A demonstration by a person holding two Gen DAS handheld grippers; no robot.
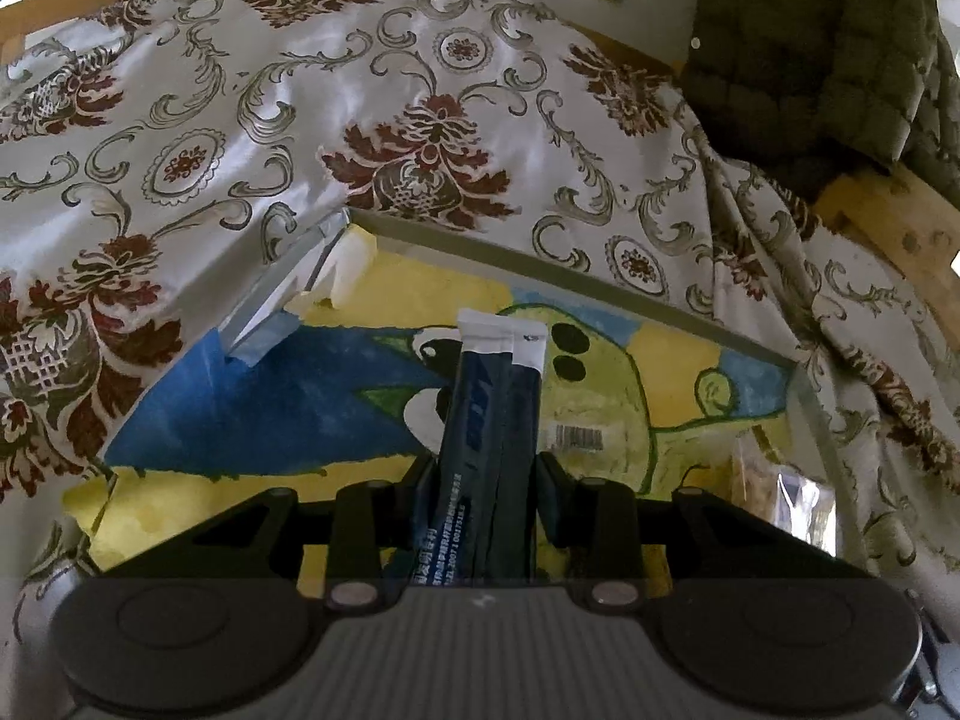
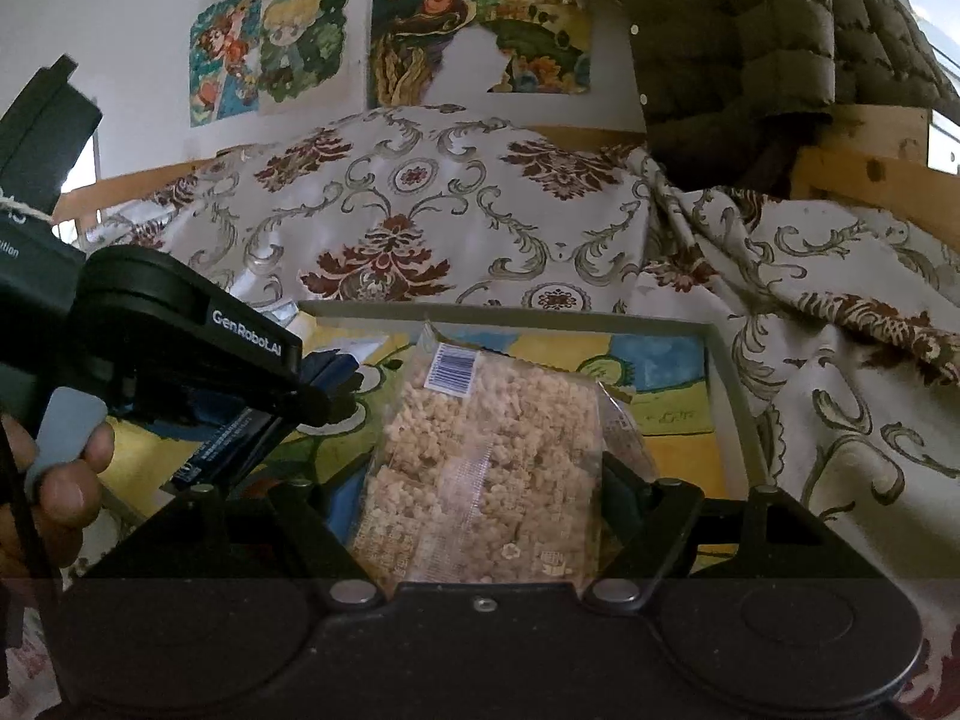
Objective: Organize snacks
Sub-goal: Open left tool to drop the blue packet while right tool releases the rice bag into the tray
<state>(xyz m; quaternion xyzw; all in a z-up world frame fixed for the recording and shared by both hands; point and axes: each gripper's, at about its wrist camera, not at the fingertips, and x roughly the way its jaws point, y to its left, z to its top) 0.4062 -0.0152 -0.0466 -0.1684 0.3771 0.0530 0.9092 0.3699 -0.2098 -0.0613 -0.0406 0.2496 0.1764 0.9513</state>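
Setting: a shallow tray point(image 2: 729, 384) with a grey rim and a painted cartoon floor rests on a patterned cloth point(image 2: 420, 210); a dark quilted jacket point(image 2: 750, 30) hangs behind.
Left gripper point(image 1: 487, 468): clenched on two dark blue stick packets point(image 1: 489, 414), held side by side with their white ends pointing away over the tray floor; in the right wrist view this gripper point(image 2: 324, 390) reaches in from the left, tilted down, a person's hand point(image 2: 54, 468) on its trigger.
Right gripper point(image 2: 480, 480): grasping a clear bag of puffed-grain bars point(image 2: 486, 438) across its width, jaws wide because the bag is wide; the far end of the bag, with its barcode label, leans out over the tray.
Position of snacks: both items sit above the tray, inside its rim; whether either one touches the floor cannot be told.
Step in hand: delivery, judged from both loads being carried over the tray at once.
Next move, stick packets: probably lower them flat on the left part of the floor, then release.
Next move, bag: probably set it down on the right part, clear of the packets, before letting go.
Risk: the two grippers are close together over the tray, so their loads could knock into each other.
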